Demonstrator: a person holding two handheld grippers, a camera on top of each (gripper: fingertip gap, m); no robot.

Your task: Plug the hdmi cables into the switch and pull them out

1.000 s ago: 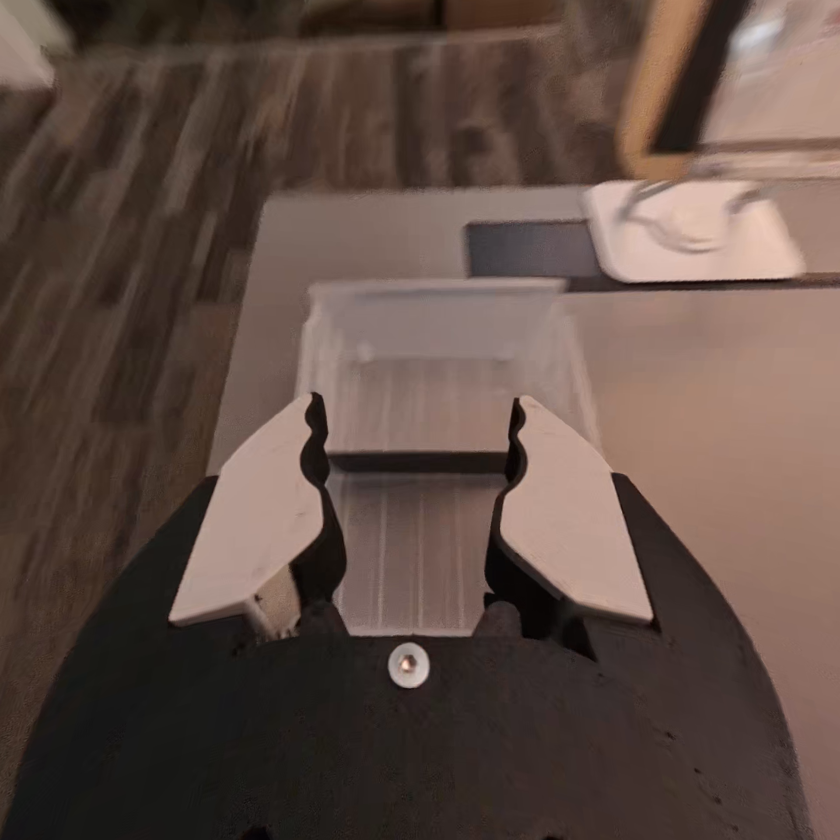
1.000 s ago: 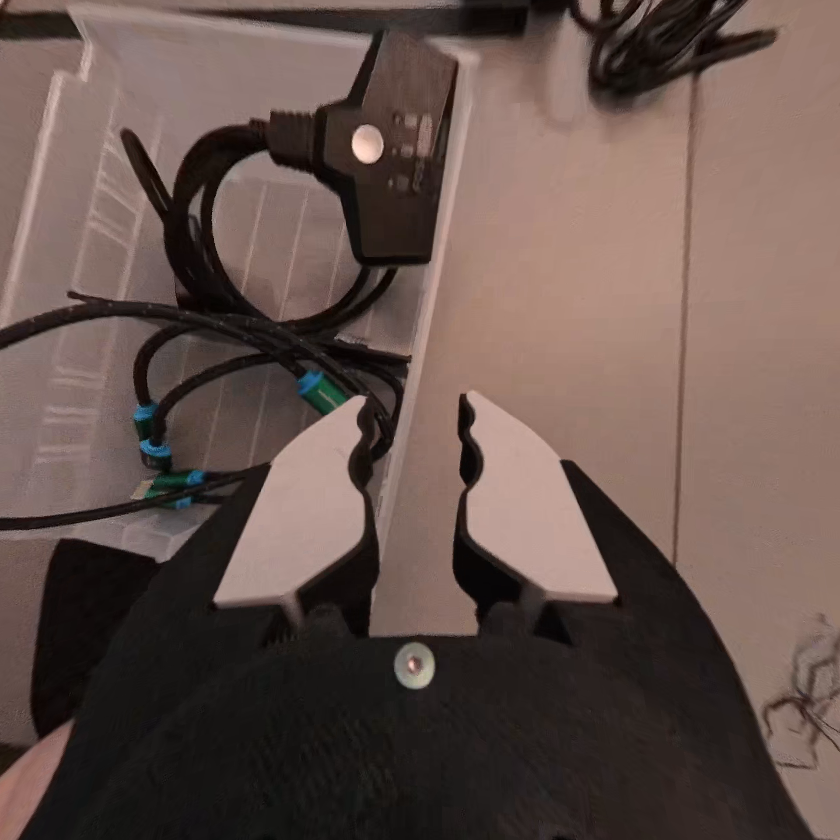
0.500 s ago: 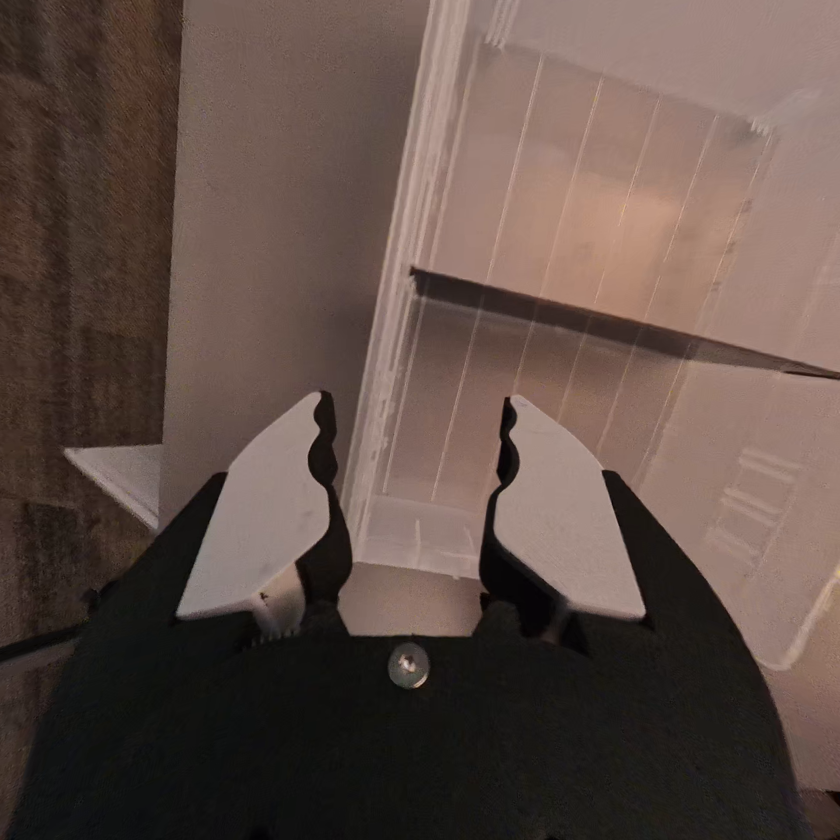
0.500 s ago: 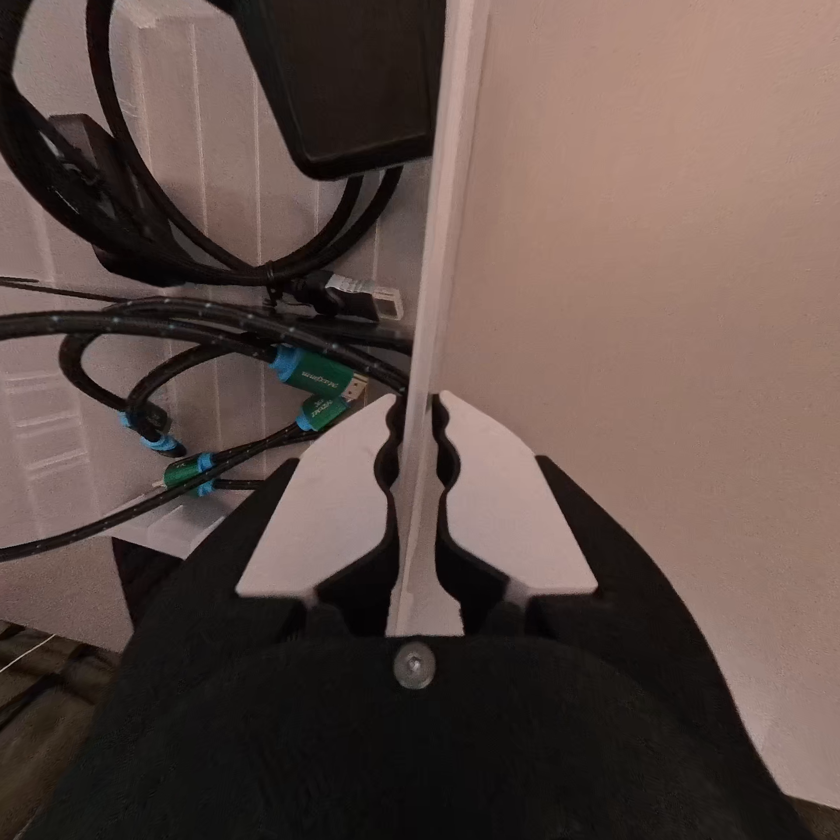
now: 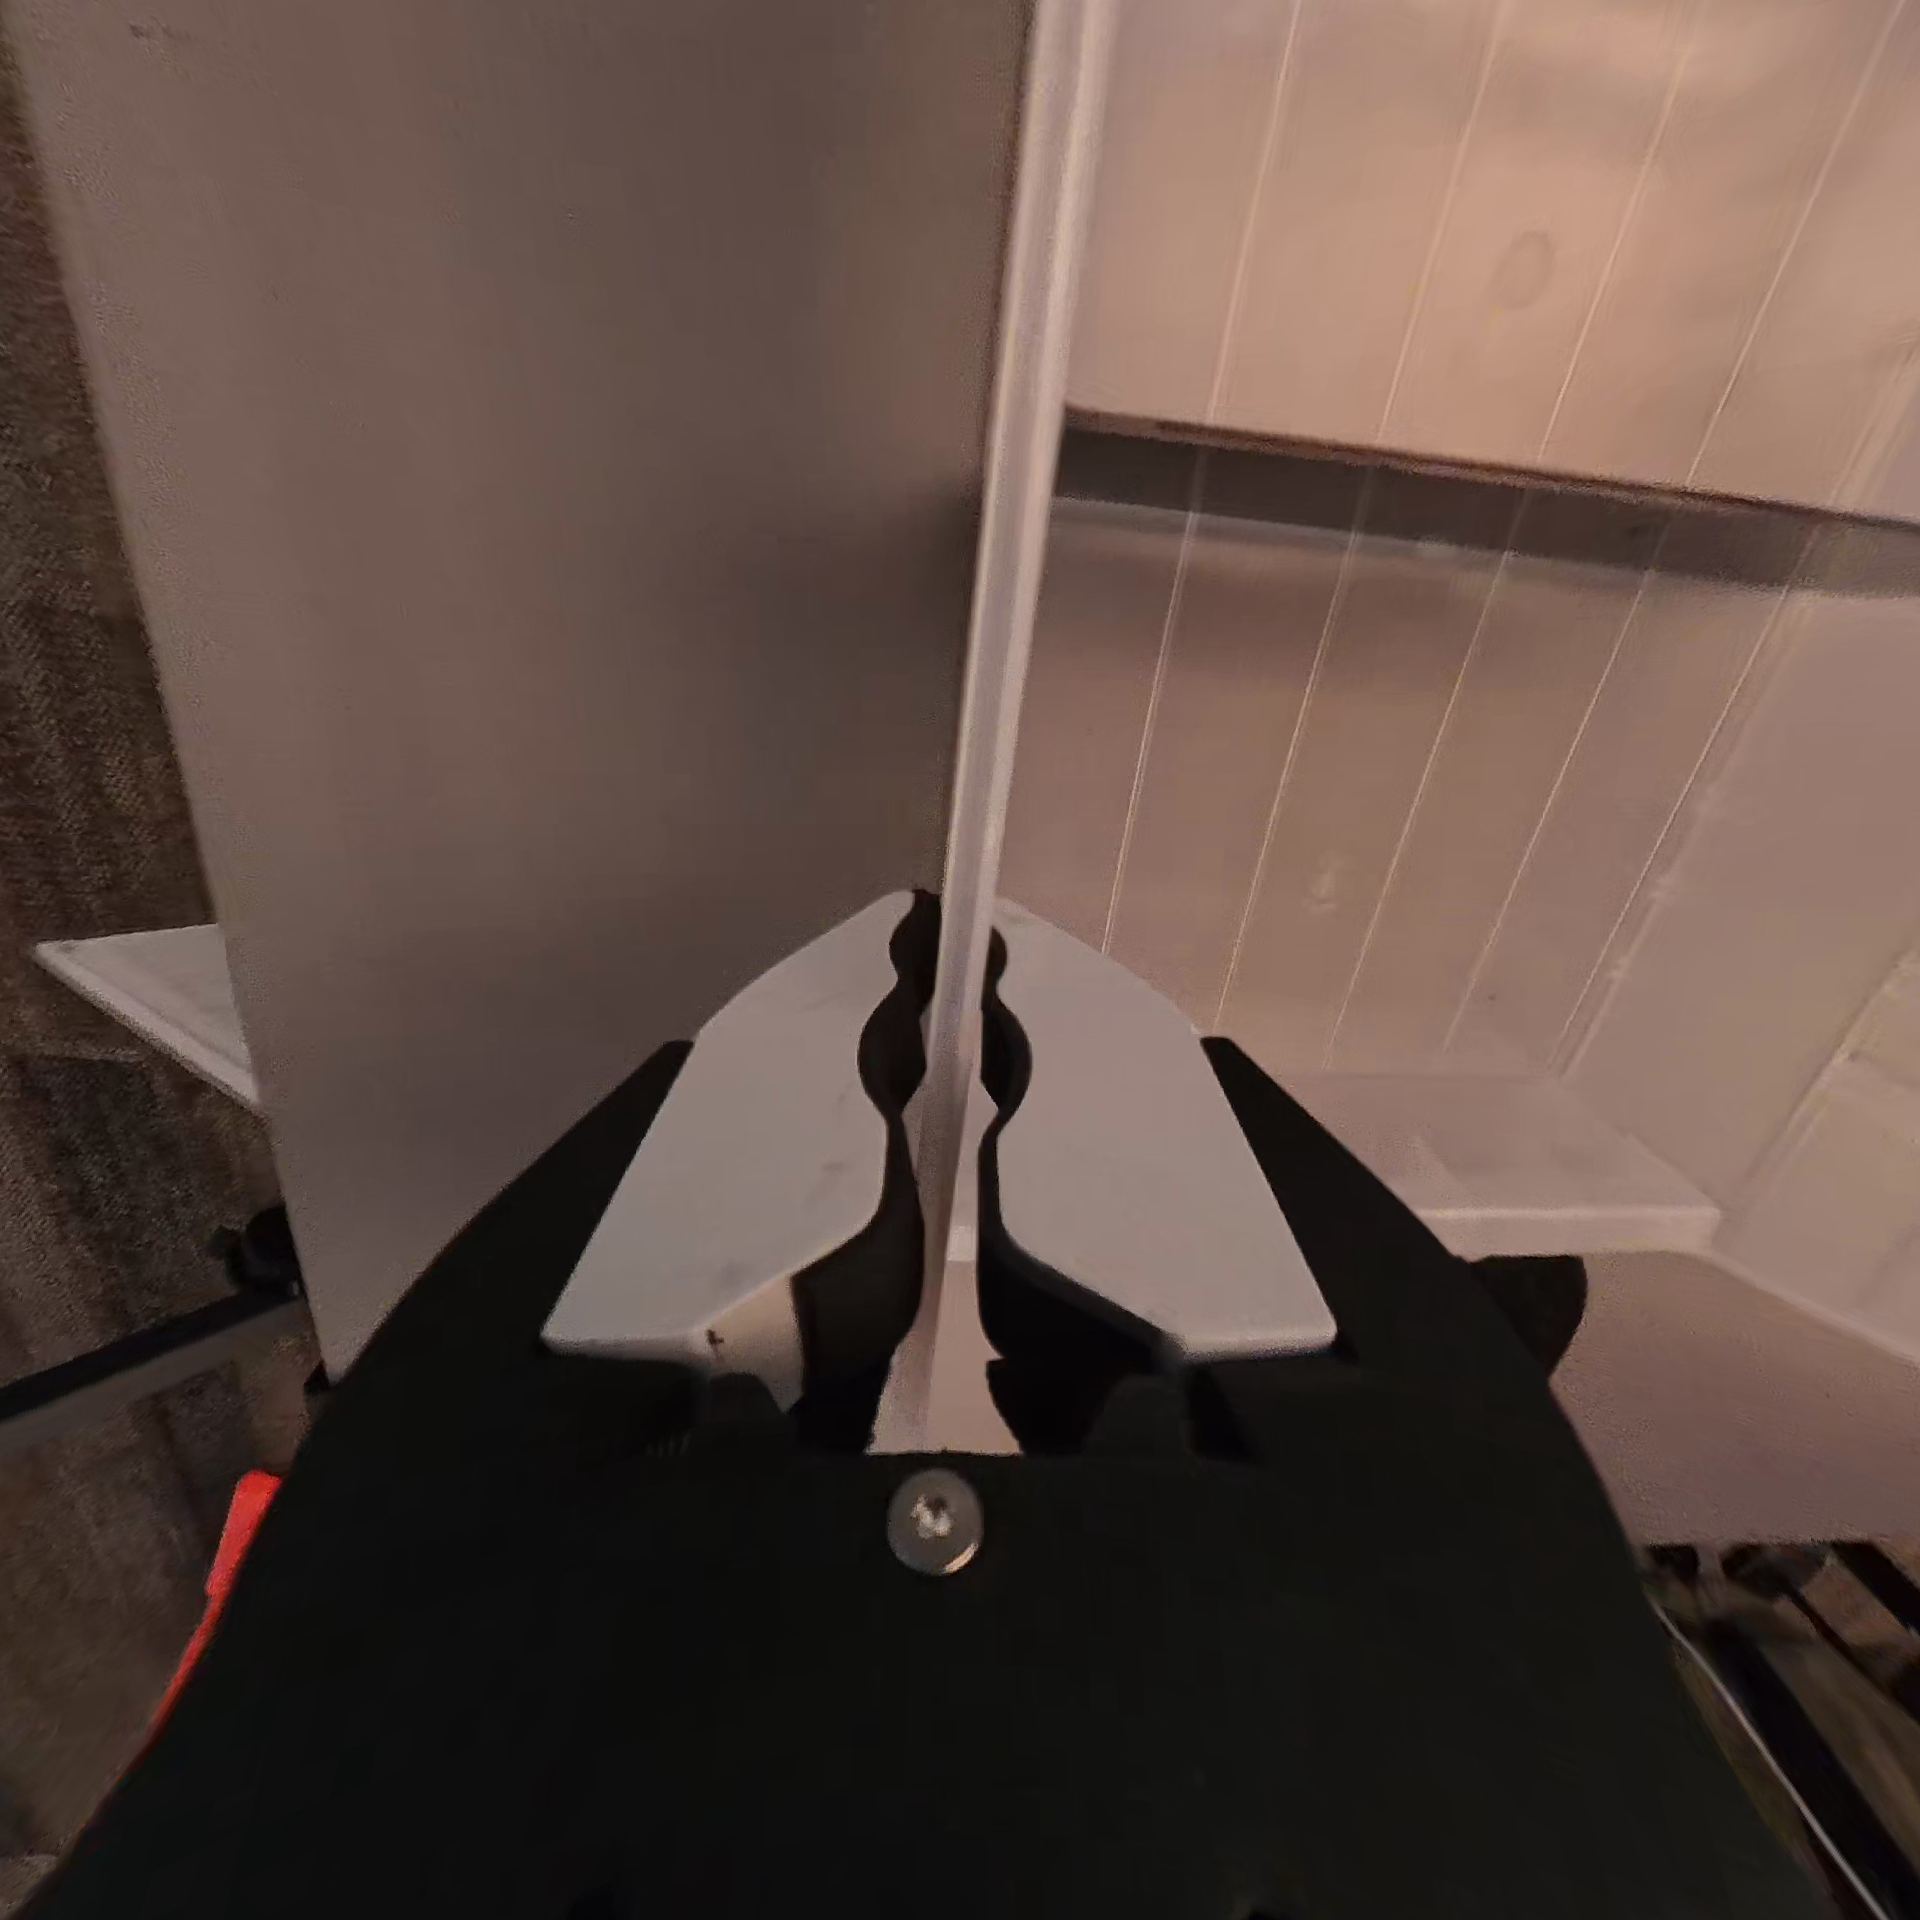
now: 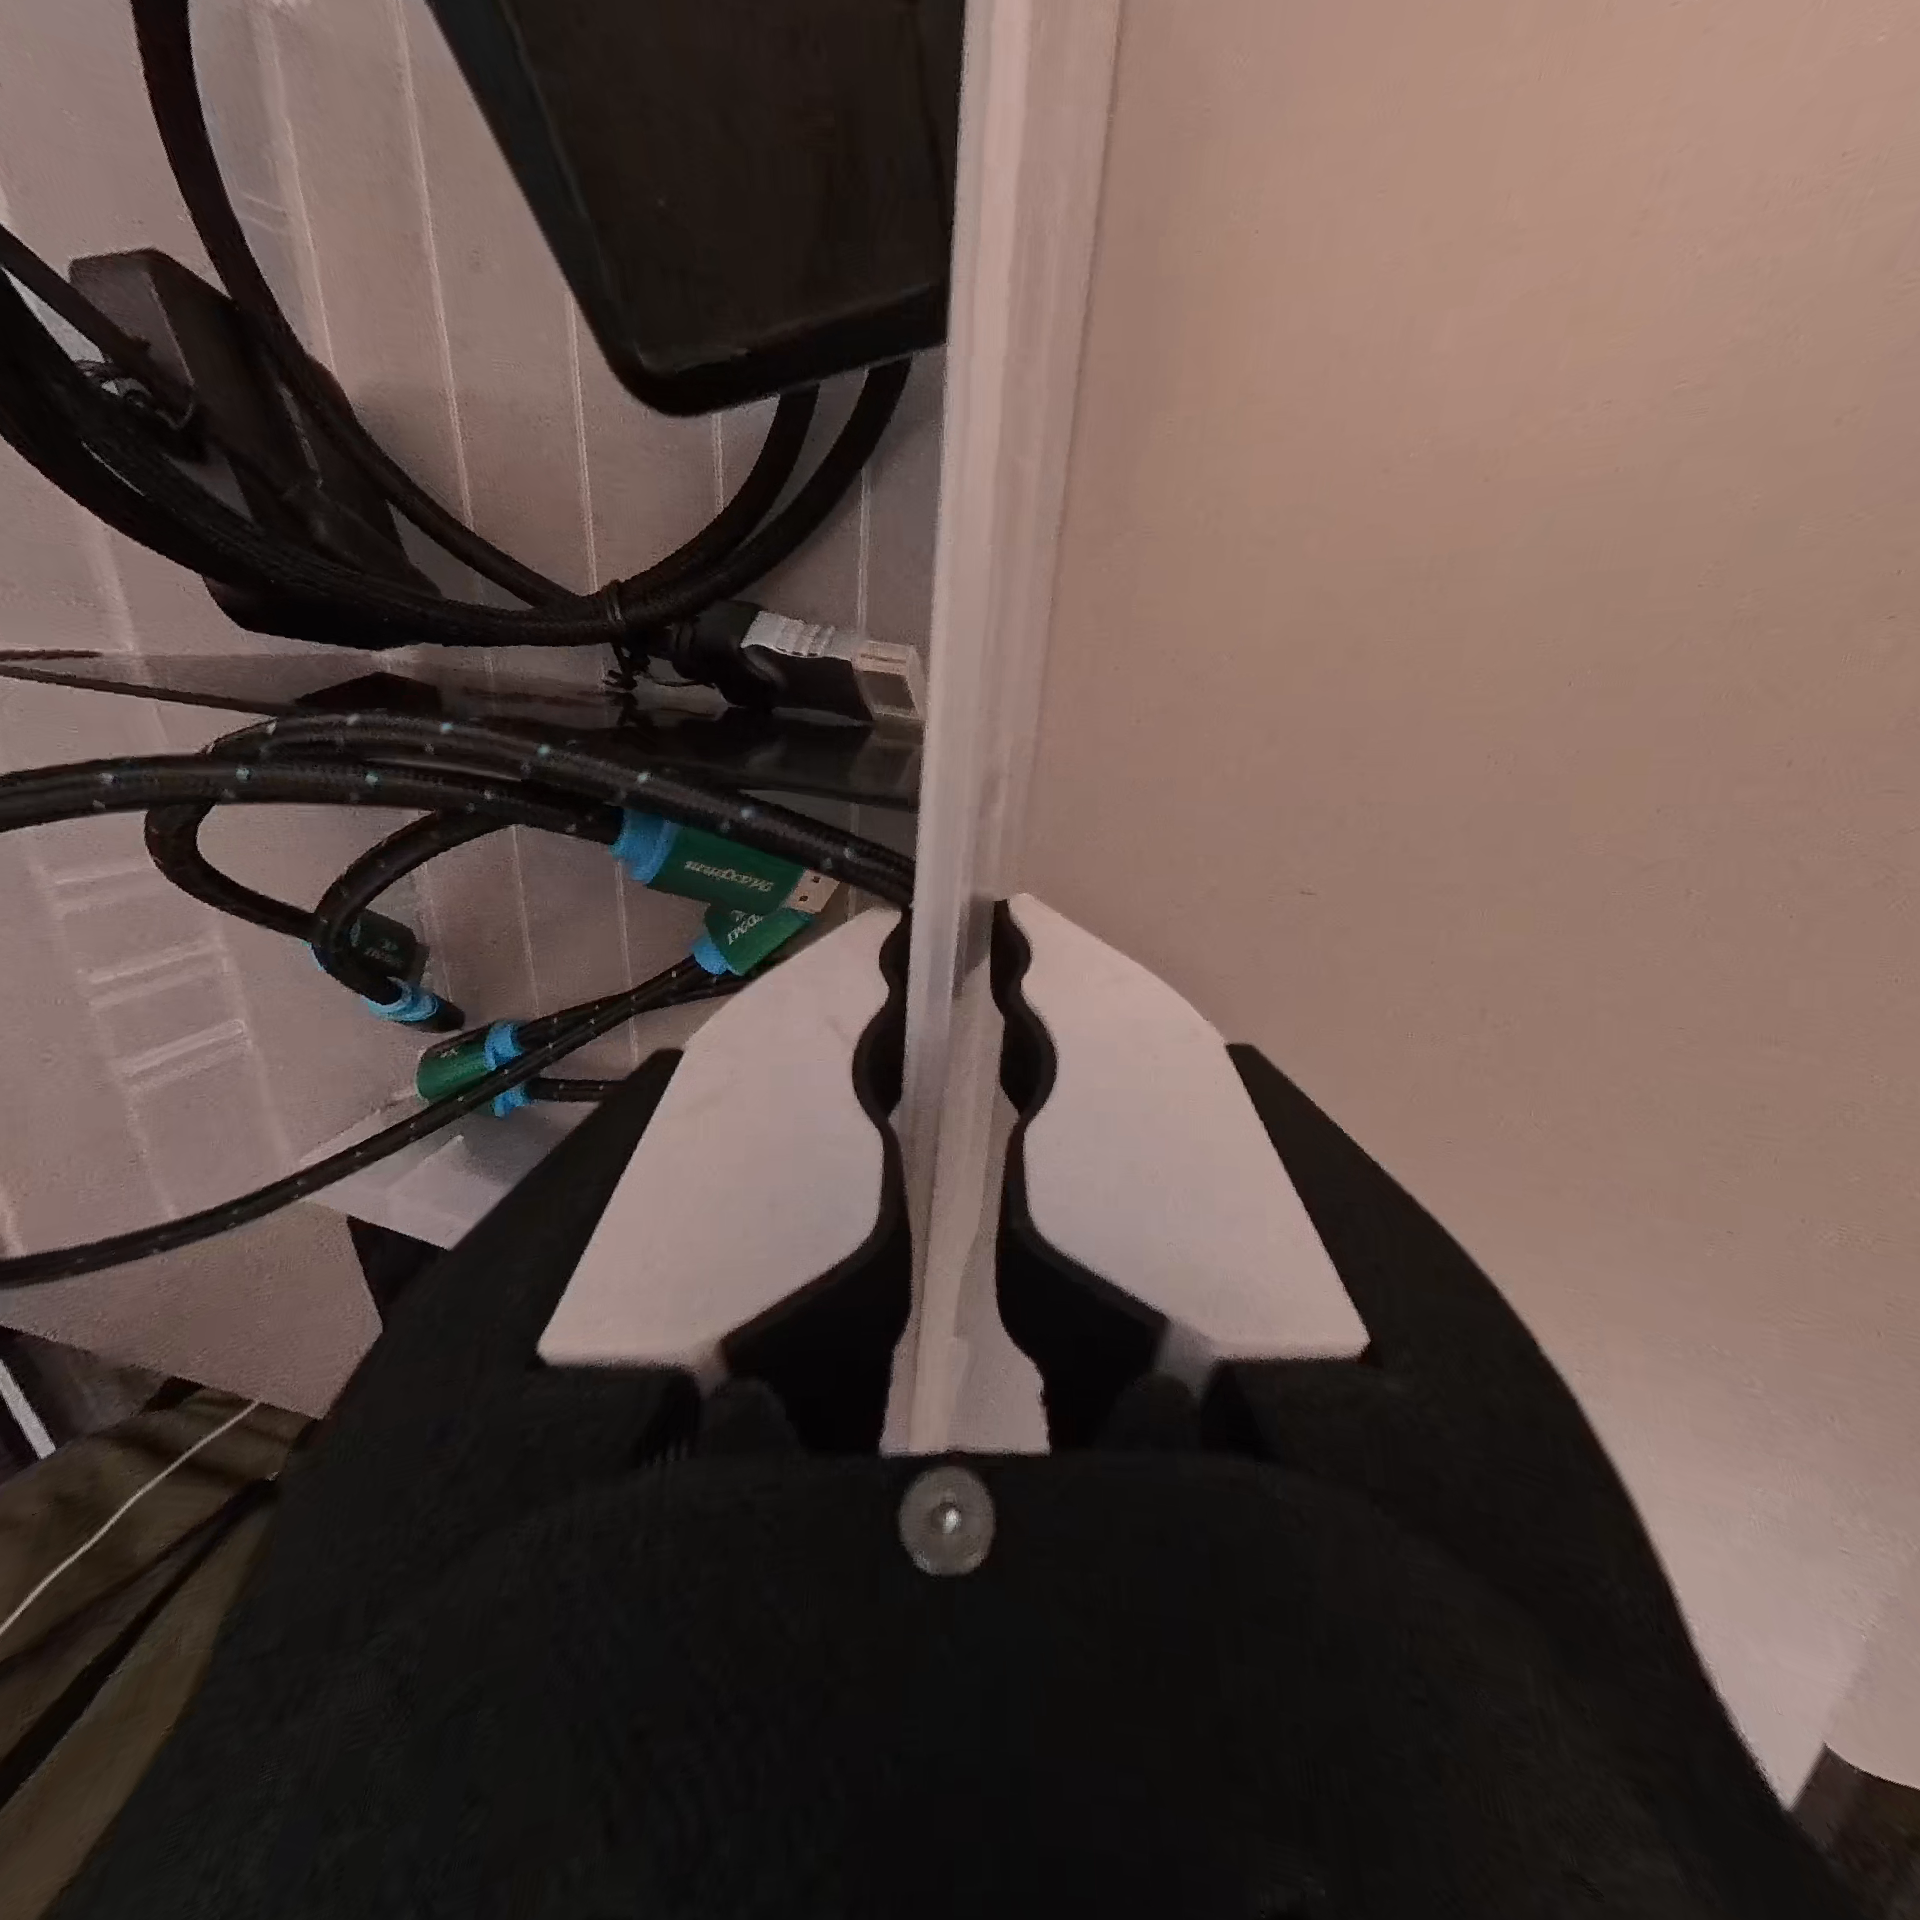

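A clear plastic bin [image 5: 1023, 520] sits on a pale table. My left gripper [image 5: 951, 914] is shut on the bin's left wall. My right gripper [image 6: 951, 920] is shut on the bin's right wall [image 6: 997, 520]. Inside the bin, in the right wrist view, lies the black HDMI switch [image 6: 727, 177] at the top, with its own black cable coiled beside it. Black braided HDMI cables [image 6: 416, 769] with green and blue plugs [image 6: 717, 883] lie below it, next to my right gripper's left finger. The part of the bin in the left wrist view holds nothing.
The table top [image 5: 582, 520] runs left of the bin to an edge over a carpeted floor [image 5: 73, 727]. A bare table surface [image 6: 1507, 727] lies right of the bin. A red object [image 5: 234, 1558] shows low at the left.
My left gripper moved right and closed on the bin's left wall. My right gripper closed on the right wall and now sits a little lower along it.
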